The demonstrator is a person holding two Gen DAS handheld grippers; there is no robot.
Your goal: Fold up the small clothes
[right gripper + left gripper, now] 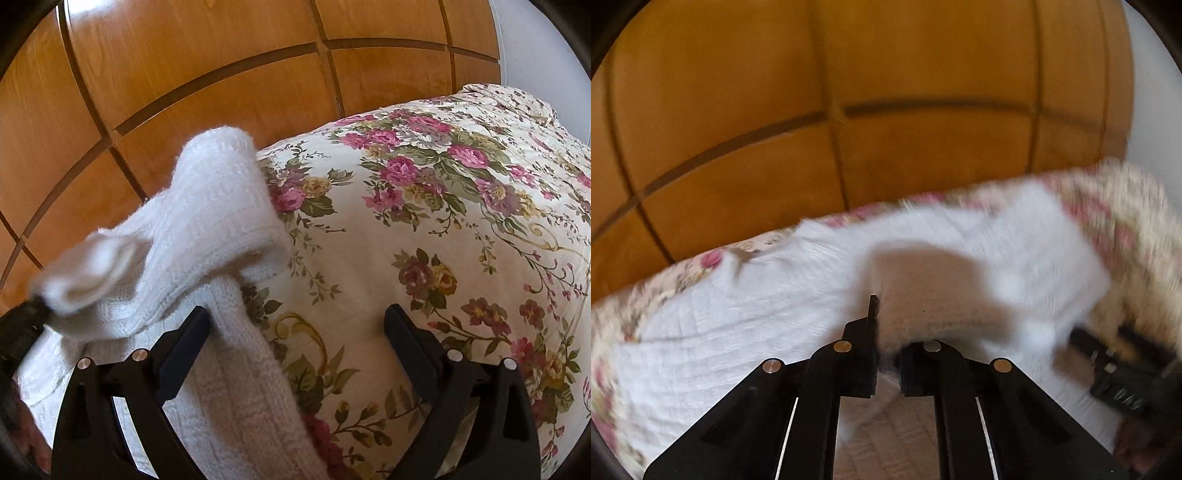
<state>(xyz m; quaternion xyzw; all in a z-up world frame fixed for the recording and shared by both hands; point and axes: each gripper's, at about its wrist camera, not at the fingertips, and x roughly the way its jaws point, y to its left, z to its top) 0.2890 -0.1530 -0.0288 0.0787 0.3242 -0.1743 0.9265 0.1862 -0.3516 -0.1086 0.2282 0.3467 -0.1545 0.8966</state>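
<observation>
A white knitted garment (738, 325) lies spread on a floral bedspread (701, 266), blurred in the left wrist view. My left gripper (882, 332) is shut on a fold of the garment, with knit bunched between its fingers. In the right wrist view that fold (214, 206) is lifted and draped over toward the right, held at the far left by the left gripper (26, 317). My right gripper (295, 321) stands open just over the bed. The garment's right edge (240, 350) runs inside its left finger (192, 325), and nothing is gripped.
A wooden panelled wall (184, 74) rises behind the bed. The floral bedspread (443, 240) stretches to the right of the garment. The right gripper (1115, 369) shows at the right edge of the left wrist view. A white wall (517, 44) is at the far right.
</observation>
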